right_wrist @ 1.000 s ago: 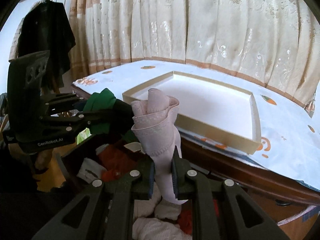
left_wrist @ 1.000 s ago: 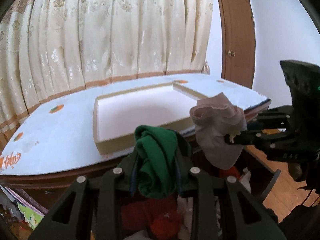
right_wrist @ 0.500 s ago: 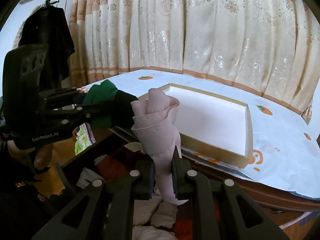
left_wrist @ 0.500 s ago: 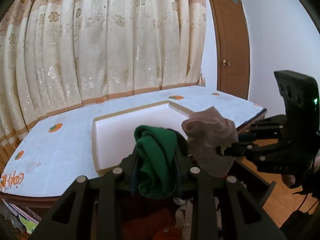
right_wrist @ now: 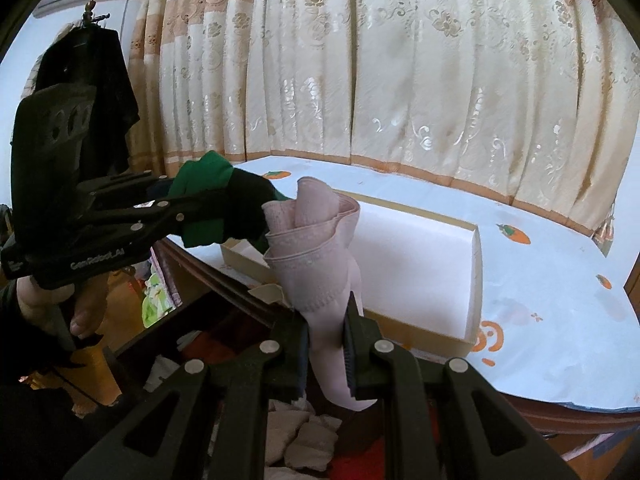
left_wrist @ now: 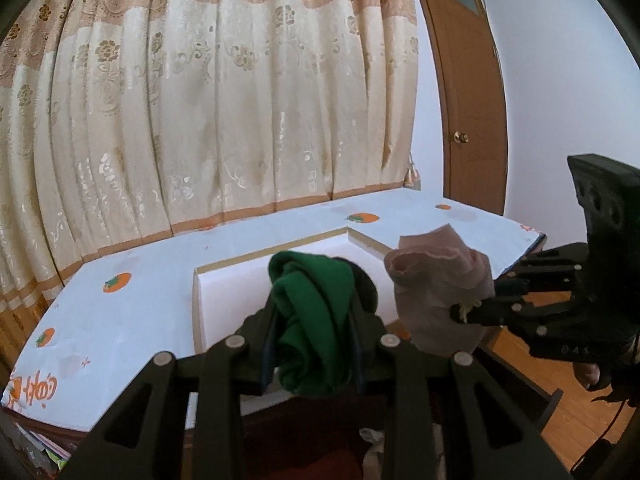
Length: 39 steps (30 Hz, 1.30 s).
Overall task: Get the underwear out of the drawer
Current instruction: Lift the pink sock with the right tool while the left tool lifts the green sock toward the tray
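My left gripper (left_wrist: pixel 314 344) is shut on green underwear (left_wrist: pixel 310 320), held in the air above the open drawer (left_wrist: pixel 520 396). My right gripper (right_wrist: pixel 327 344) is shut on pale pink lace-trimmed underwear (right_wrist: pixel 316 252), held beside it at about the same height. In the left wrist view the pink piece (left_wrist: pixel 438 292) hangs to the right of the green one; in the right wrist view the green piece (right_wrist: pixel 202 200) is to the left. Both are in front of a shallow white box (right_wrist: pixel 420 256) on the table.
The table (left_wrist: pixel 120 320) has a white cloth with orange fruit prints. The drawer below (right_wrist: pixel 168 360) holds several more folded clothes (right_wrist: pixel 304 436). Cream curtains (left_wrist: pixel 200 120) hang behind the table. A brown door (left_wrist: pixel 472 120) is at the right. Dark clothes (right_wrist: pixel 100 80) hang at the left.
Both grippers have risen with their underwear, from just above the drawer to above table height. The drawer's contents have dropped low in both views.
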Motion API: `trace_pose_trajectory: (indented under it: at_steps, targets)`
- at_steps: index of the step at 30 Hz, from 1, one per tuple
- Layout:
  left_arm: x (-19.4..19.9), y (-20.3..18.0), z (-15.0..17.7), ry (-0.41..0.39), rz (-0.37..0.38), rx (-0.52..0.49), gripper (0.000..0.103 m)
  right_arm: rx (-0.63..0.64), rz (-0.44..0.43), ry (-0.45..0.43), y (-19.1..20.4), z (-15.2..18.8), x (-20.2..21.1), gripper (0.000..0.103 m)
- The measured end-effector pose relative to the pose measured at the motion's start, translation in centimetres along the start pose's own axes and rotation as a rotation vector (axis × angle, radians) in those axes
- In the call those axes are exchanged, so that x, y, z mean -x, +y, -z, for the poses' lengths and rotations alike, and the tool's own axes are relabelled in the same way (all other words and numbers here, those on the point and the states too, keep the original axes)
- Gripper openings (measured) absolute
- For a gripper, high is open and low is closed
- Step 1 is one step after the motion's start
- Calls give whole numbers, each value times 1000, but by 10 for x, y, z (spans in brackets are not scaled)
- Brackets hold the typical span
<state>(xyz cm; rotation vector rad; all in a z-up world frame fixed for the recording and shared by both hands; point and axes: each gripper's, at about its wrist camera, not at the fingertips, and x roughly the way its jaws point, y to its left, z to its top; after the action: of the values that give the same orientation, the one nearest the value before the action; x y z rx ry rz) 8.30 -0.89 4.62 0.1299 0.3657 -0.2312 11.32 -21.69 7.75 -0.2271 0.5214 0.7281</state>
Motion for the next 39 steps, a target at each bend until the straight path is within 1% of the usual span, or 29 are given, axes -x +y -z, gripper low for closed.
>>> trace_pose_trajectory:
  at_steps: [13,24,30,34,39]
  targets:
    - [-31,2,-15,23,2,4,27,-18,11,7,-18,-11,-11,16]
    - [-56,6,-23,47,0,41,27,-41,34,9,-28,-14,-18,16]
    - [-72,8,-31,66,0,59,27,-80,32,8,-45,-24,-25,16]
    - [-81,8,-37,60,-14,46,27,-98,33,14,-58,-32,-32,16]
    - [-94,10,-45,74,-12,44,27,-131,25,14,-71,-42,-37,16]
